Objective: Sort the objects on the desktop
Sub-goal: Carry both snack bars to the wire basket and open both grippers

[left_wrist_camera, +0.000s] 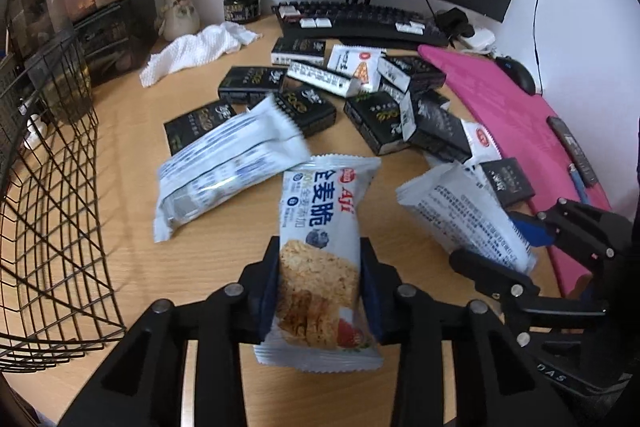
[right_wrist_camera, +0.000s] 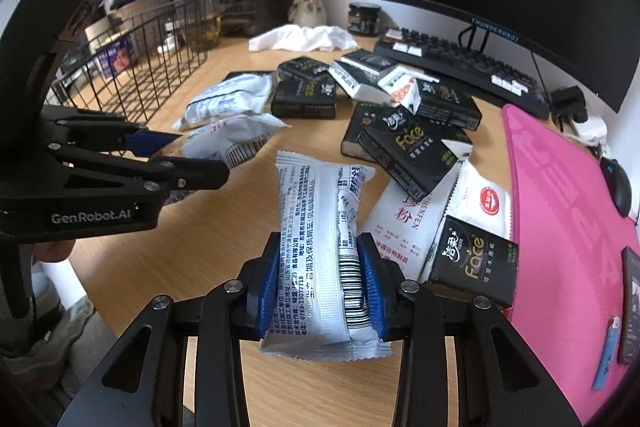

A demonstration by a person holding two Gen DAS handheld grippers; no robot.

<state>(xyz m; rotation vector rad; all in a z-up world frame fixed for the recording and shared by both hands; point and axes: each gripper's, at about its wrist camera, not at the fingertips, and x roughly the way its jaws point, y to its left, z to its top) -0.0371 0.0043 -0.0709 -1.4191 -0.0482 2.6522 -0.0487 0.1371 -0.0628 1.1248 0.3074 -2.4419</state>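
Left gripper (left_wrist_camera: 320, 287): jaws closed on the printed-face cracker packet (left_wrist_camera: 320, 259), pinched across its lower half, upper half sticking out forward above the desk (left_wrist_camera: 208, 267). Right gripper (right_wrist_camera: 322, 283): jaws closed on a second packet, back side up (right_wrist_camera: 324, 259), gripped near the barcode end.

Risks, as judged:
- Both packets are slick film held only by a side pinch; slip or rotation is likely if swung fast.
- Contents could be crushed if squeezed harder.
- The two grippers are close together; a clash is possible if both are taken to the wire basket (left_wrist_camera: 52, 187) at the desk's left edge at once.
- Loose packet (left_wrist_camera: 224, 167) and black tissue packs (left_wrist_camera: 384, 115) mid-desk could be knocked on a low pass.

Not resolved:
- Whether either packet is touching the desk cannot be told.
- Basket contents are mostly cut off.
- Near desk edge is hidden behind the gripper bodies.
- Small items on the pink mat (right_wrist_camera: 560, 207) at the right edge are too distorted to identify.
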